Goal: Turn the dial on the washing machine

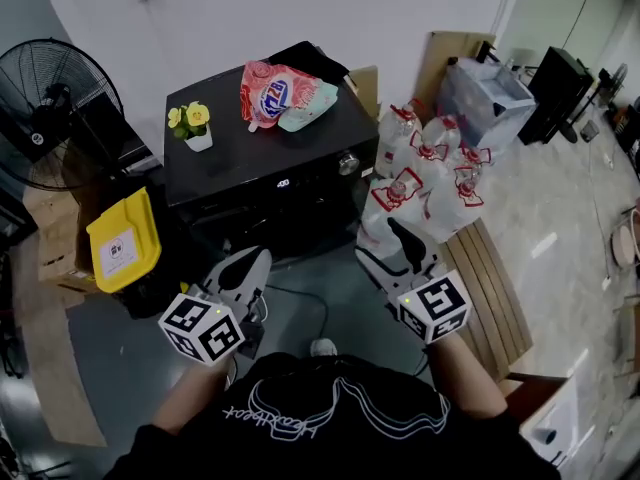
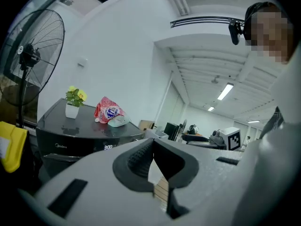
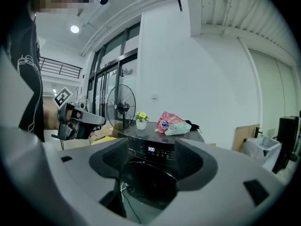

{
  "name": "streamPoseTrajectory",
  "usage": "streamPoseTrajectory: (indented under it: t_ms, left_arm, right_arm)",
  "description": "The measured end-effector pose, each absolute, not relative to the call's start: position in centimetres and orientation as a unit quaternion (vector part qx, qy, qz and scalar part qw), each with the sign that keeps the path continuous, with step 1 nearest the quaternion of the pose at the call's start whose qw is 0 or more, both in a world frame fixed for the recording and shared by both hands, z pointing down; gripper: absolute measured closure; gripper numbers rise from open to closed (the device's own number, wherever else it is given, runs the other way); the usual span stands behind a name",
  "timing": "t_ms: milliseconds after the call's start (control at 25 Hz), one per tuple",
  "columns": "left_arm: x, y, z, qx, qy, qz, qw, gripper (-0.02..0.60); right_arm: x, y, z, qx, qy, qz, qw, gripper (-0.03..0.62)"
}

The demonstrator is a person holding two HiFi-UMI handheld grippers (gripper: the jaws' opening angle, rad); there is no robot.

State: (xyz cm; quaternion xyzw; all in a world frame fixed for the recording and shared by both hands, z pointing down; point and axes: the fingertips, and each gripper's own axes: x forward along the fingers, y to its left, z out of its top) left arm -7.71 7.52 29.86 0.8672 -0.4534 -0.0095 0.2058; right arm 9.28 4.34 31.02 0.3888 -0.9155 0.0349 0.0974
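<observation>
Head view: dial [image 1: 347, 163] on washing machine [image 1: 250, 173] front, right end, well clear of your left gripper [image 1: 255, 264] and right gripper [image 1: 396, 236]. Left gripper view: jaws clenched, empty. Right gripper view: jaws wide, empty. Come in off-centre and they'll likely skid off the dial.

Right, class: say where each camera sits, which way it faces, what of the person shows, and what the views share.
Head view: on the person's head, looking steeply down at the washer; shirt, left hand-held gripper and right hand-held gripper show.
Left gripper view: on the left hand-held gripper, tilted up past the washer to the ceiling; shut jaws, the head.
Right gripper view: on the right hand-held gripper, facing the washer's front; open jaws, shirt, the left hand-held gripper.
All share: washer, fan, flowers.
</observation>
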Motion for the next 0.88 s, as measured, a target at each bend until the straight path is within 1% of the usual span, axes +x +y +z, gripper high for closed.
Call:
streamPoseTrajectory:
  t_ms: [240,880]
  left_arm:
    - [-8.6,5.6,31.9,0.854,-0.472,-0.011,0.219,0.577]
    - [-8.7,-2.2,36.8,0.856,-0.451,0.008,0.252,0.577]
  right_arm:
    - [9.0,0.4,32.4,0.408,-0.906,0.014,0.111,0.293]
    - [7.4,-11.0,40.0,0.446,-0.877,-0.012,0.179,0.293]
